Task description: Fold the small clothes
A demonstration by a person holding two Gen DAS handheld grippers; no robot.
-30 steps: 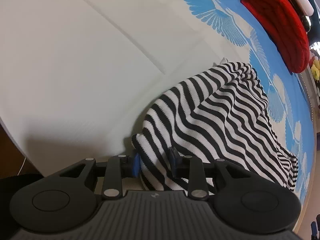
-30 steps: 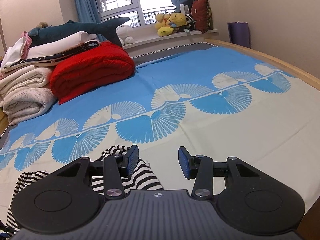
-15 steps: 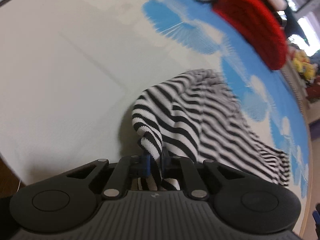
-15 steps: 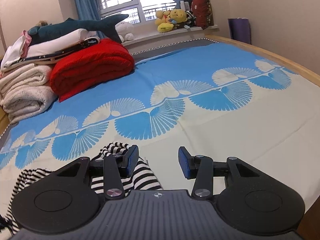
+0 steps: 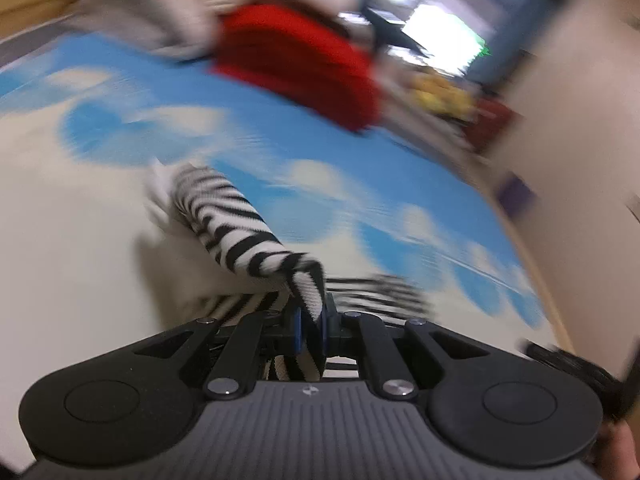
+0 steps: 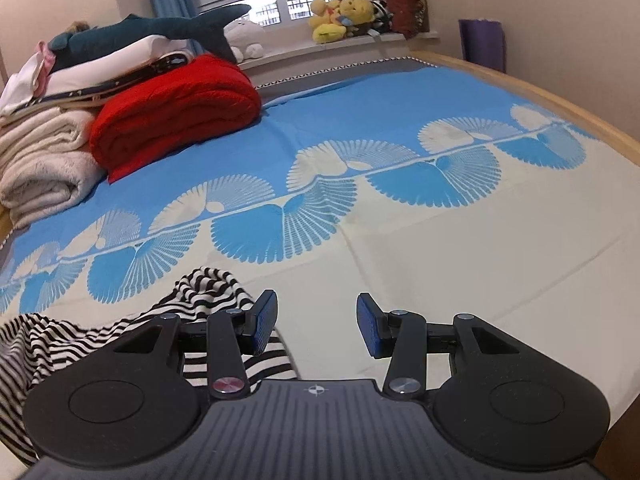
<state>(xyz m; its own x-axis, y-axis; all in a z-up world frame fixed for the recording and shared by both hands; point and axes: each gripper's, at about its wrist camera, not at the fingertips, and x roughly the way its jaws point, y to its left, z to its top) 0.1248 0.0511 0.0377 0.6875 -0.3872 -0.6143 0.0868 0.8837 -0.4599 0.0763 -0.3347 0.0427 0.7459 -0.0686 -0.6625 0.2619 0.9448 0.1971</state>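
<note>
On the bed (image 6: 460, 248), the left gripper (image 5: 311, 326) is clenched on an edge of the striped garment (image 5: 224, 216), apparently to draw it over into a fold, while the right gripper (image 6: 317, 326) hangs released just beside it.

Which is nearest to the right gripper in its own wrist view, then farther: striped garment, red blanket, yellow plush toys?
From the right gripper:
1. Striped garment, just by its left finger on the bed.
2. Red blanket, folded, far left.
3. Yellow plush toys, on the windowsill, beyond the bed.
</note>
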